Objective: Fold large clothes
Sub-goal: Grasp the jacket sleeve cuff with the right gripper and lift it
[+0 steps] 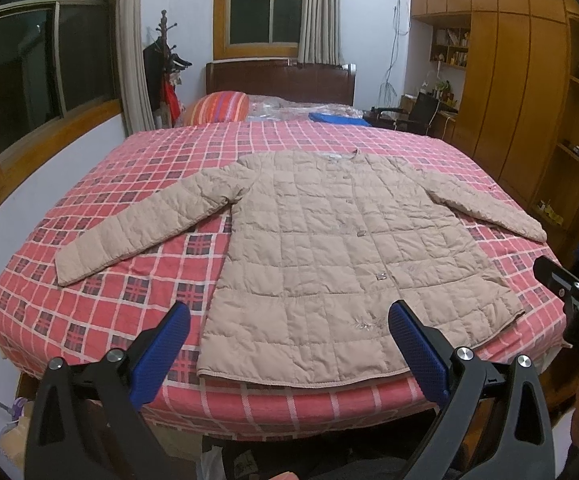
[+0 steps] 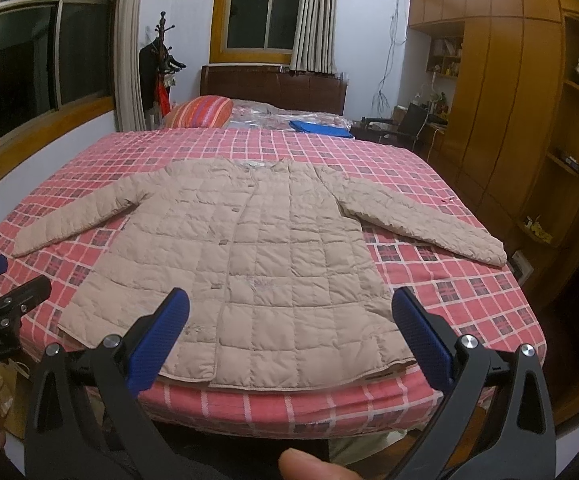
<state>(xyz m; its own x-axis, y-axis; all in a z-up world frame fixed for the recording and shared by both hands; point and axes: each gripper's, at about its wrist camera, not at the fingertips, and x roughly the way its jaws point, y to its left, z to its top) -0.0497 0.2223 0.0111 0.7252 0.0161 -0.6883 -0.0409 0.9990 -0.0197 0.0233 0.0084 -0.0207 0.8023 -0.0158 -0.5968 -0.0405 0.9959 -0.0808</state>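
Left wrist view looks up the bed point(image 1: 101, 200) from its foot, where a beige quilted jacket point(image 1: 329, 248) lies face up on the red checked bedspread point(image 1: 161, 148), buttoned down the front, its hem just short of the near edge. Both sleeves are spread out and slant down toward the foot of the bed, the left sleeve point(image 1: 137, 232) well clear of the body and the right sleeve point(image 1: 489, 204) reaching toward the far side edge. Laid out flat like this, the jacket shows every seam and cuff, which suits a first fold.

The left gripper point(image 1: 289, 344) hovers over the near hem with its blue-padded fingers spread wide and nothing between them. The right gripper point(image 2: 291, 328), seen from its own camera, hangs likewise over the hem, its fingers apart and empty; neither touches the cloth. A fingertip point(image 2: 313, 466) of the person shows at the bottom edge of the right wrist view.

At the head of the bed sit a striped pillow point(image 1: 219, 107) and a blue folded item point(image 1: 339, 119), well apart from the jacket, so the fold has room.

Nothing is folded yet. A sensible start, to my mind, would be taking a cuff and bringing that sleeve across the chest; the padded fabric may spring back if it is not pressed flat.
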